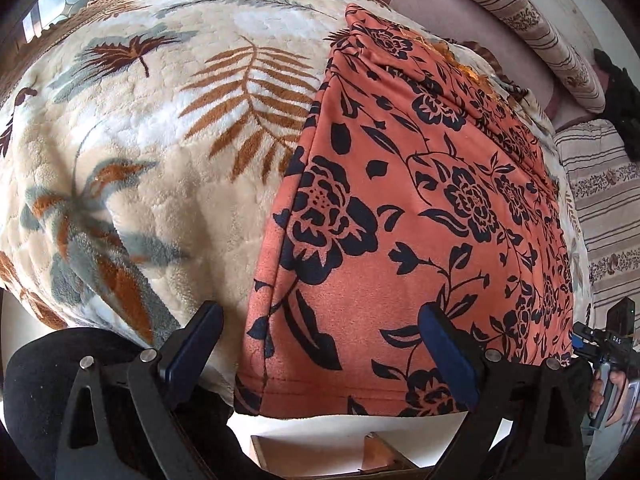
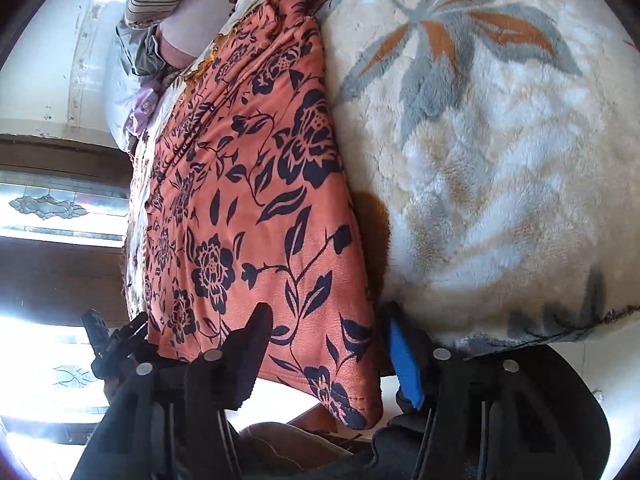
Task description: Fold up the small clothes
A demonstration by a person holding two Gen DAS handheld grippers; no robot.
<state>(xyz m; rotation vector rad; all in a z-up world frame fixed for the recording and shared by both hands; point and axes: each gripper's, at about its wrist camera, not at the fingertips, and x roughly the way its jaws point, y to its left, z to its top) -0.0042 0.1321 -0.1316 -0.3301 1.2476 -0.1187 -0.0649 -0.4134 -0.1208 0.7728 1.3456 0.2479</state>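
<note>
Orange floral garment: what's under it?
The orange floral garment lies on a cream leaf-print fleece blanket, which shows along both its long sides. Its near hem overhangs the blanket's edge. Anything folded inside the garment is covered.

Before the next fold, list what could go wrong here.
1. The orange floral cloth hangs over the bed's near edge; a tug might slide it off the fluffy blanket.
2. Both the left gripper and right gripper stand open around the hem, so a shallow grab may catch only one layer.
</note>
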